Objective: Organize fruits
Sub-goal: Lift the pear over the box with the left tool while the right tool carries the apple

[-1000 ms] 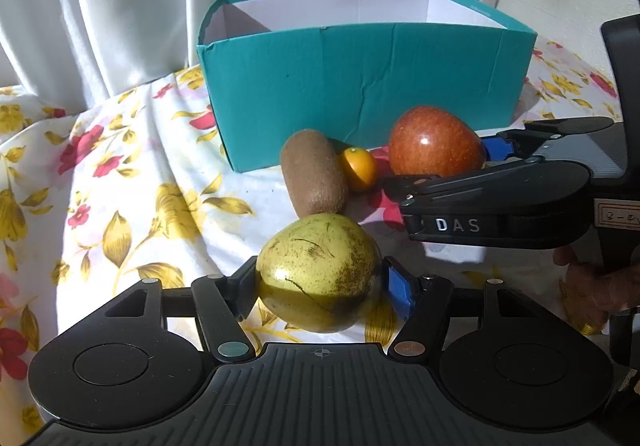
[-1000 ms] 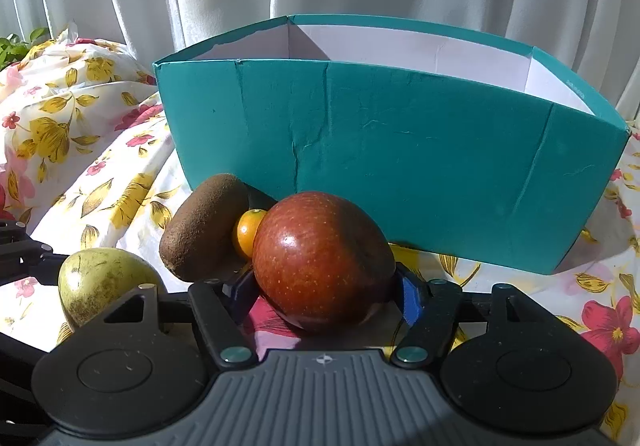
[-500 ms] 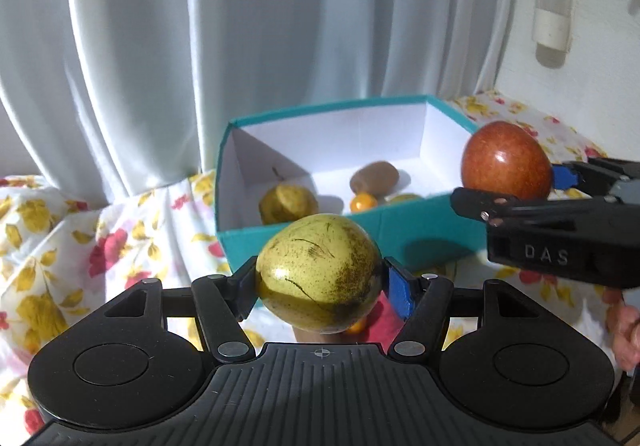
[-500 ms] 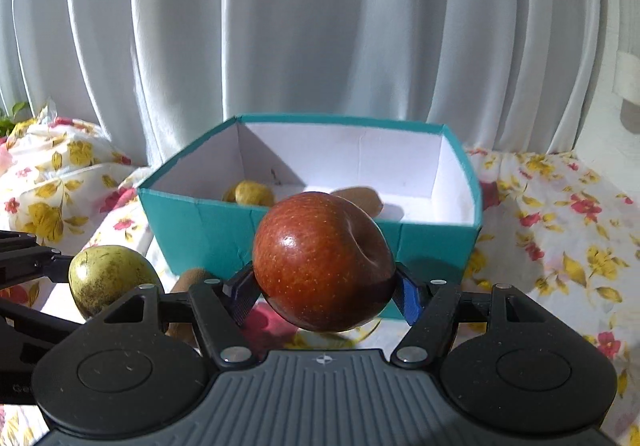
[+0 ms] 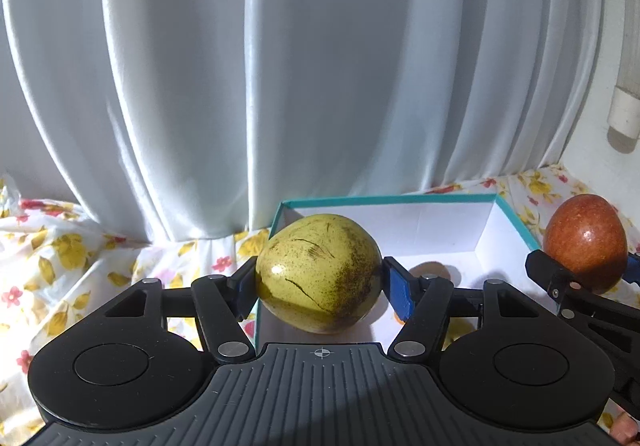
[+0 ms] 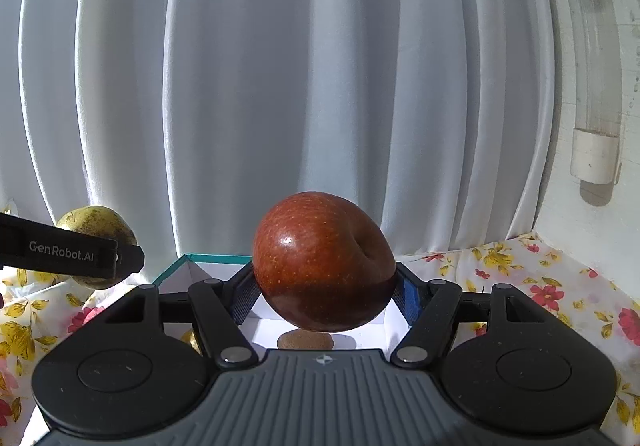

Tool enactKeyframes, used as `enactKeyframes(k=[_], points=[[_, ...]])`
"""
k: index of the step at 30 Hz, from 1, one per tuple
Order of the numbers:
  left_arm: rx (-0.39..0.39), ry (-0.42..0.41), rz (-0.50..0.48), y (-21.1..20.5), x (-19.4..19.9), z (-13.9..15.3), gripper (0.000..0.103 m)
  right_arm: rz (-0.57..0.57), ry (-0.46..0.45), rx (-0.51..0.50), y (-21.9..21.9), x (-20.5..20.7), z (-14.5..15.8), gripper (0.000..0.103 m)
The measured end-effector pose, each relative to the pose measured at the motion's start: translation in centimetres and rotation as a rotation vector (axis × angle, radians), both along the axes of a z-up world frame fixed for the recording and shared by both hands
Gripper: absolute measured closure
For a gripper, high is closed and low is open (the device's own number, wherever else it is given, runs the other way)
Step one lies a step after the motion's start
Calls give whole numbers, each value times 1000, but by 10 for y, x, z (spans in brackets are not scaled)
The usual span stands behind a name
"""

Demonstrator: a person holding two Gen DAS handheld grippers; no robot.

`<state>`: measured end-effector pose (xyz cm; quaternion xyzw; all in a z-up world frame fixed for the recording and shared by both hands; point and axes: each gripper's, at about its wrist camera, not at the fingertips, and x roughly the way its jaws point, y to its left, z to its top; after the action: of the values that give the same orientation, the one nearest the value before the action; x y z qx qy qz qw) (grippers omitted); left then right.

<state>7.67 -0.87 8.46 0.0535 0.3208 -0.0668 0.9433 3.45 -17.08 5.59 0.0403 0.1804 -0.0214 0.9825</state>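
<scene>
My left gripper (image 5: 319, 282) is shut on a yellow-green pear (image 5: 318, 272) and holds it in the air over the near left part of the teal box (image 5: 384, 200). My right gripper (image 6: 325, 286) is shut on a red apple (image 6: 322, 260), held above the same box (image 6: 176, 268). The apple also shows at the right of the left wrist view (image 5: 584, 242), and the pear at the left of the right wrist view (image 6: 96, 224). A kiwi (image 6: 306, 340) lies on the box's white floor below the apple.
A flowered cloth (image 5: 60, 258) covers the table around the box. A white curtain (image 5: 280, 66) hangs close behind it. A clear tube (image 6: 592, 66) is fixed to the wall at the right. Another fruit (image 5: 434, 273) lies inside the box, mostly hidden.
Both grippers have risen from the cloth with their fruit and moved forward over the box. The kiwi and small orange fruit on the cloth are out of view.
</scene>
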Motion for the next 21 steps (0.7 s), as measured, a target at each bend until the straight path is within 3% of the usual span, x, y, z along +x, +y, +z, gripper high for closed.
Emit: enactKeyframes(k=[21], points=[[29, 89, 3, 2, 20, -34, 34, -30, 81, -14, -12, 18, -38, 34]])
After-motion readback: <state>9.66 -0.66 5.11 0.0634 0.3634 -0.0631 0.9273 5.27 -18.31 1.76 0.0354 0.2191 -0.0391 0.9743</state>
